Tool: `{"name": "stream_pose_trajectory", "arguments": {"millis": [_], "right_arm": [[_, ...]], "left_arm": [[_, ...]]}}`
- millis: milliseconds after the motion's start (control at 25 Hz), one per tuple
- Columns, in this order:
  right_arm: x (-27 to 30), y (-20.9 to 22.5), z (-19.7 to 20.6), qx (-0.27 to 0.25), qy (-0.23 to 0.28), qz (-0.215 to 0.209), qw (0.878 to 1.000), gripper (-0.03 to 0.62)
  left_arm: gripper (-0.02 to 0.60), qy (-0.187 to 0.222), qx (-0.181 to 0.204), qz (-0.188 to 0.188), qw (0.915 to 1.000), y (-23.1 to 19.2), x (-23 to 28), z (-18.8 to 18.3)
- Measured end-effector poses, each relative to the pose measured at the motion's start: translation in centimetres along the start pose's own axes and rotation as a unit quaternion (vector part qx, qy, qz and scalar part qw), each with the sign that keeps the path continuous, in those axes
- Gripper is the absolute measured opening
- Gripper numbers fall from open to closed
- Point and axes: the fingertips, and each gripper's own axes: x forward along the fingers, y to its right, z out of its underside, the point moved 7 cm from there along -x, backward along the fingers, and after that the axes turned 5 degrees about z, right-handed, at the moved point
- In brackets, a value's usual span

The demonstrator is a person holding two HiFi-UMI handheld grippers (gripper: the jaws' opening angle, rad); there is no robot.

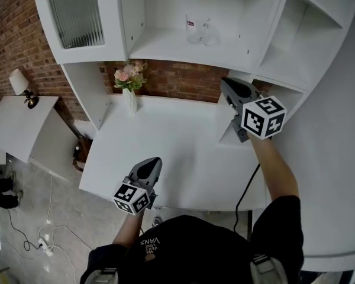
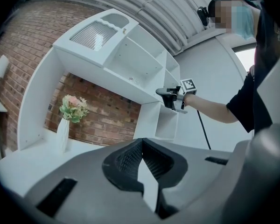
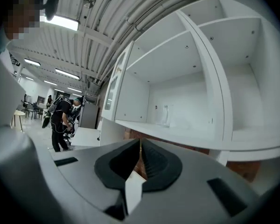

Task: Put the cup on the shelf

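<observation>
Cup (image 1: 199, 29) stood on the shelf (image 1: 161, 49); the placing looked finished.
Right gripper (image 1: 226, 83) and left gripper (image 1: 155, 161) had fingers together, empty; next, probably just draw back.

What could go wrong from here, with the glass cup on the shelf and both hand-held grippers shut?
1. The right hand-held gripper hangs near the shelf front edge; lifting it carelessly might bump the shelf and jolt the cup.
2. The flower vase stands tall and narrow on the desk; a sweeping left hand-held gripper could topple it.
</observation>
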Motion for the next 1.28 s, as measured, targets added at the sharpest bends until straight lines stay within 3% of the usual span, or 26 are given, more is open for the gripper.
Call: {"name": "stream_pose_trajectory", "arguments": {"millis": [240, 480, 880, 1040, 1280], "right_arm": [[-3.6, -1.1, 4.4, 0.012, 0.020, 0.005, 1.000, 0.009], [-7.8, -2.1, 9.2, 0.066, 0.032, 0.001, 0.997, 0.002], [-14.7, -5.1, 18.6, 0.145, -0.019, -0.008, 0.989, 0.002], [-17.3, -5.6, 20.2, 0.123, -0.023, 0.004, 0.992, 0.002], [-20.6, -6.6, 22.1, 0.160, -0.036, -0.007, 0.986, 0.002]], "left_arm": [[0.008, 0.003, 0.013, -0.016, 0.9998, 1.8, 0.4, -0.6], [0.008, 0.010, 0.019, -0.033, 0.9992, 3.7, 0.5, -0.7], [0.008, 0.003, 0.025, -0.054, 0.9982, 8.2, 0.8, 0.6], [0.008, -0.002, 0.028, -0.055, 0.9981, 10.8, 1.2, 1.8], [0.008, -0.007, 0.018, -0.057, 0.9982, 14.2, 1.1, 3.8]]}}
